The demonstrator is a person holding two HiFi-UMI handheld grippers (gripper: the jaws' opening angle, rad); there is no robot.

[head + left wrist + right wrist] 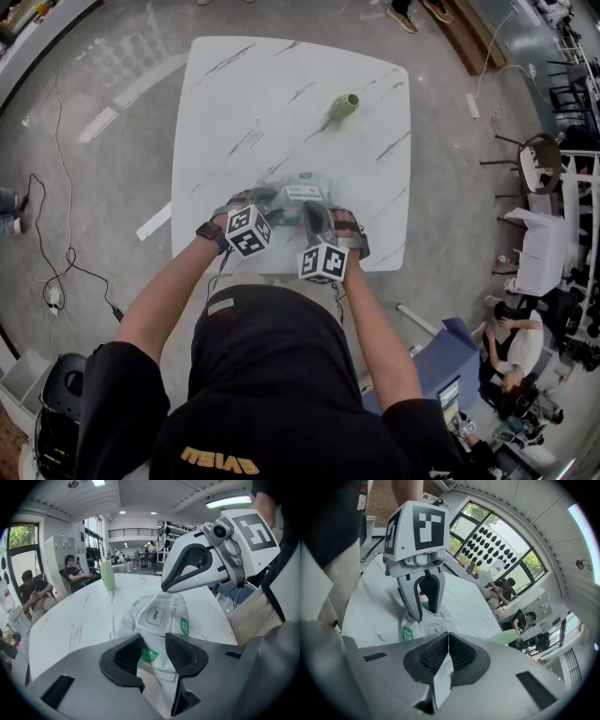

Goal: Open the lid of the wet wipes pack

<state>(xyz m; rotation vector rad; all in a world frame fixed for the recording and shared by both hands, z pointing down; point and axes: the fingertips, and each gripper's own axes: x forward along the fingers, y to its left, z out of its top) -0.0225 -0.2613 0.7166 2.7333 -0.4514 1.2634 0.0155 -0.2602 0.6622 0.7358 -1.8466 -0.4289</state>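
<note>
On the tabletop [281, 84], wet wipes pack [164, 641]: my left claw [153, 654], part-open, clamps one end; right claw [448, 641], closed, pinches the other.

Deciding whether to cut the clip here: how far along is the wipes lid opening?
Done: left gripper clamps the wet wipes pack by its near end. In hand: right gripper, shut, seems to pinch wrapper at the far end. Left: the lid marked OPEN lies flat, unopened.
</note>
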